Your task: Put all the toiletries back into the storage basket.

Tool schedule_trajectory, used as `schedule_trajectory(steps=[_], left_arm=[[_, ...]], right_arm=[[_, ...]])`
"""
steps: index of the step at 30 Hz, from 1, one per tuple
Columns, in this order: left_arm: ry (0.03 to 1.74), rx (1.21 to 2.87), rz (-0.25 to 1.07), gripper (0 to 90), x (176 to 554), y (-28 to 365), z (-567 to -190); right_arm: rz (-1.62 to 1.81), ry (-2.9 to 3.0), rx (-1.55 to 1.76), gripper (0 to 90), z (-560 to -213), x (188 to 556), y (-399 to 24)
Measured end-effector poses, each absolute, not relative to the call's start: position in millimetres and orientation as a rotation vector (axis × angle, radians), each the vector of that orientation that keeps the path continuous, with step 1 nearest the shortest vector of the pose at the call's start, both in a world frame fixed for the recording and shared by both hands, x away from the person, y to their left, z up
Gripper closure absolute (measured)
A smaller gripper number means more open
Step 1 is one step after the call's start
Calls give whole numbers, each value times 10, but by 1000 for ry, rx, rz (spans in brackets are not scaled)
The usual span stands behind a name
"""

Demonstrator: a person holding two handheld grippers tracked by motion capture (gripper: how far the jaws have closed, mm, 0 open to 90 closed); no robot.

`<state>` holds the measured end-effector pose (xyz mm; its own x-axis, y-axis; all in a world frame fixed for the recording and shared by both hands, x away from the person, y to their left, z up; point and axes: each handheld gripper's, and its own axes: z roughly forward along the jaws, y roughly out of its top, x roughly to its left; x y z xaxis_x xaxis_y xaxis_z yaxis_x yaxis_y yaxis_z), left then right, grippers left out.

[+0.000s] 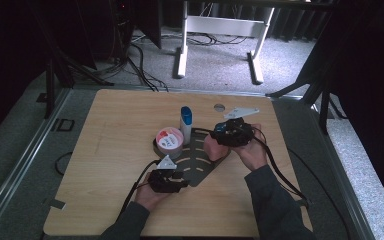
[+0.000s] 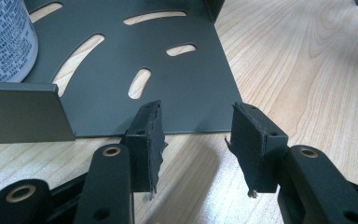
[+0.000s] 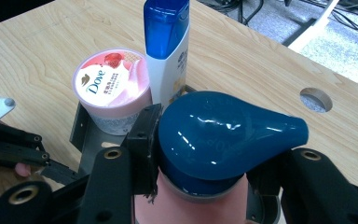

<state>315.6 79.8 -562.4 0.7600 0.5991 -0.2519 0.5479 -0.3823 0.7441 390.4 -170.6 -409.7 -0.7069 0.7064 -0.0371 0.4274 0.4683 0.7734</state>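
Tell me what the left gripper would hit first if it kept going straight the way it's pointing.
Probably the dark slotted metal tray: the left gripper has open, empty jaws aimed at its near edge, just ahead. Whether the jaws would ride over the thin plate is hard to judge.

- A dark teal cap [image 3: 223, 140] is sitting on a pink bottle [image 3: 191, 205]
- The tub's lid [image 3: 109, 79] is showing pink and white with a red patch
- A white bottle [image 3: 168, 60] is wearing a blue cap
- The slotted tray [image 2: 168, 79] is looking dark grey against the light, wood-grained table [image 1: 120, 120]
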Motion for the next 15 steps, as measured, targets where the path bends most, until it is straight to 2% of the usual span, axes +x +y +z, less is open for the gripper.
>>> schedule_trajectory(steps=[15], left_arm=[[859,2068,74,538,3156,797,-5624]], right_arm=[[1099,2375,951,527,-4138,3992,-1651]])
